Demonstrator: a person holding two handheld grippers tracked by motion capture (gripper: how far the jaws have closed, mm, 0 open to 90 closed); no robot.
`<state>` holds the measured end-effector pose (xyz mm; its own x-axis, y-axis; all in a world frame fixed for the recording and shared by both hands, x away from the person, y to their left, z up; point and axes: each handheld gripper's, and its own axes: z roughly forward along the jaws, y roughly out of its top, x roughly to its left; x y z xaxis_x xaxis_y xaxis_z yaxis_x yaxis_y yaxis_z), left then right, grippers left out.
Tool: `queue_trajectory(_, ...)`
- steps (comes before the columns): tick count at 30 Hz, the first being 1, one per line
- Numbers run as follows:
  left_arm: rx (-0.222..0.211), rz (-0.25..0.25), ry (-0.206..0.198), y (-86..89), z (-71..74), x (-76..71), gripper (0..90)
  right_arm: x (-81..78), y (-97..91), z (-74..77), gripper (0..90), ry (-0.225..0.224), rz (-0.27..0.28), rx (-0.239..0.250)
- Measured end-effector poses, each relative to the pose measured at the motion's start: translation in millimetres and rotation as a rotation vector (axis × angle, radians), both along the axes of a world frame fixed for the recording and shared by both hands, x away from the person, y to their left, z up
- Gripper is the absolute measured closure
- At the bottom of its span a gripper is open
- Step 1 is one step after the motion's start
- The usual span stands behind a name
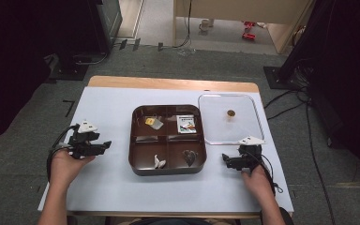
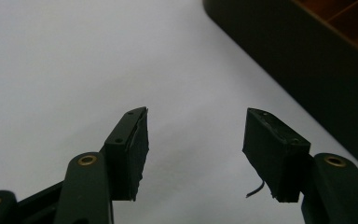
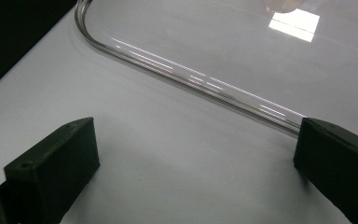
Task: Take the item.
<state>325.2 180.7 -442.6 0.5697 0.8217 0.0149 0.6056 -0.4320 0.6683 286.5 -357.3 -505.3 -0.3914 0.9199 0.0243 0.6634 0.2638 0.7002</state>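
A dark brown four-part tray point(image 1: 167, 138) sits mid-table. Its far-left part holds a yellow piece point(image 1: 149, 121) beside a clear wrapper, and the far-right part a white printed packet point(image 1: 186, 124). A small white thing point(image 1: 159, 162) lies near-left, a dark heart-like shape point(image 1: 190, 156) near-right. A clear lid point(image 1: 246, 126) with a small brown spot point(image 1: 231, 113) lies flat to the tray's right. My left gripper point(image 1: 106, 145) point(image 2: 193, 144) hovers left of the tray wall point(image 2: 307, 70), open and holding nothing. My right gripper point(image 1: 226, 159) point(image 3: 196, 140) rests open by the lid's near rim point(image 3: 191, 79).
The white sheet point(image 1: 108, 187) covers the table, with a wooden strip point(image 1: 168, 83) along the far edge. Dark stands and cables point(image 1: 304, 117) lie on the floor around it. Each gripper trails a black cable near the hands.
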Motion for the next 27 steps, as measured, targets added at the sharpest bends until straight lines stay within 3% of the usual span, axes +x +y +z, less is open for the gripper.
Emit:
queue_trajectory(19, -0.045, -0.117, -0.027, -27.5, 18.5, -6.2, 42.2, 0.0, 0.0, 0.0, 0.0, 0.000, 0.000, 0.000)
queue_trajectory(27, -0.067, -0.192, -0.052, -43.9, 27.5, -9.0, 42.6, -0.1, 0.0, 0.0, 0.0, 0.000, 0.000, 0.000)
